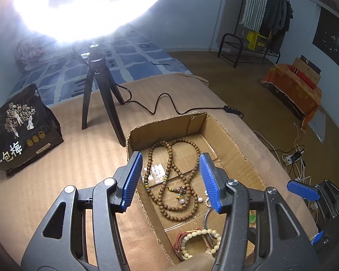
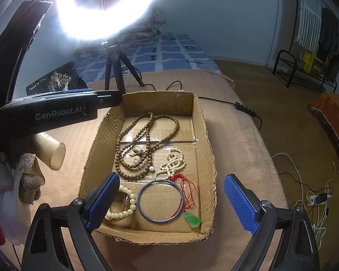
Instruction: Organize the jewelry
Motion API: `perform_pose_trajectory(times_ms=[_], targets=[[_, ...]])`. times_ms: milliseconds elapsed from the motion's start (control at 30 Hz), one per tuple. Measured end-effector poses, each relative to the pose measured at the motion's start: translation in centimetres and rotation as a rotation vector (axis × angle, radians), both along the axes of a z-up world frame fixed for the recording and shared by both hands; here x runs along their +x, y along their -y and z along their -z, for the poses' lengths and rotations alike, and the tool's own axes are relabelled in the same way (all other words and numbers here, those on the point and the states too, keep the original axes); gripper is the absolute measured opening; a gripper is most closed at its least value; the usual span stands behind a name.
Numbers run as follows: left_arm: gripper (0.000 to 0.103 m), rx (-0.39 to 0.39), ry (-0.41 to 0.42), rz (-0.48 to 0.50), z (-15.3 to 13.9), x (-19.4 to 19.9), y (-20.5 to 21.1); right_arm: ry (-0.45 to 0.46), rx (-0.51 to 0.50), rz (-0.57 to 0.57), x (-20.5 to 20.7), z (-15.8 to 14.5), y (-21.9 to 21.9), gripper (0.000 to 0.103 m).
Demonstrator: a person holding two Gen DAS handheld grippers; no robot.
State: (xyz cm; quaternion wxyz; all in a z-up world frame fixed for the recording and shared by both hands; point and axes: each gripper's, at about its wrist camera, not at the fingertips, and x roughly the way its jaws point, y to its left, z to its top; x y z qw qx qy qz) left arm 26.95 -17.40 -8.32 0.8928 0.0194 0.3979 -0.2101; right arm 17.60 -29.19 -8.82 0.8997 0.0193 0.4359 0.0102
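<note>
A shallow cardboard box (image 2: pixel 205 140) on a tan blanket holds the jewelry. In it lie a long brown bead necklace (image 2: pixel 147 135), a white bead strand (image 2: pixel 174 163), a blue bangle (image 2: pixel 161 201), a green pendant (image 2: pixel 193 220) on red cord and a cream bead bracelet (image 2: pixel 124 212). My right gripper (image 2: pixel 171 194) is open and empty above the box's near end. My left gripper (image 1: pixel 169 176) is open and empty above the brown necklace (image 1: pixel 171 169); the cream bracelet (image 1: pixel 201 239) lies below it. The left tool's body (image 2: pixel 56 110) shows at left in the right wrist view.
A ring light on a black tripod (image 1: pixel 101 85) stands behind the box, its cable (image 1: pixel 169 108) running right. A dark snack bag (image 1: pixel 22 131) sits at left. A cream tube (image 2: pixel 52 153) lies left of the box. The blanket edge drops to the floor at right.
</note>
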Motion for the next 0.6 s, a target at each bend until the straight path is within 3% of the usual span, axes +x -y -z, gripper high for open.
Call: perform_pose_trajectory(times_ms=[433,533,600], targets=[[0.054,-0.019,0.095,-0.005,-4.9,-4.6,-2.1,0.06,-0.011,-0.007,-3.1,-3.1,-1.3,0.096],[0.064,-0.024,0.11,-0.009,-5.9,-6.0,-3.0,0.072,-0.012,-0.008,-3.8,-3.7,-1.6,0.097],[0.065,-0.036,0.125,-0.012,-6.6,-7.4,-3.9,0.076,-0.009,-0.006,-4.4,-4.1,-1.7,0.097]])
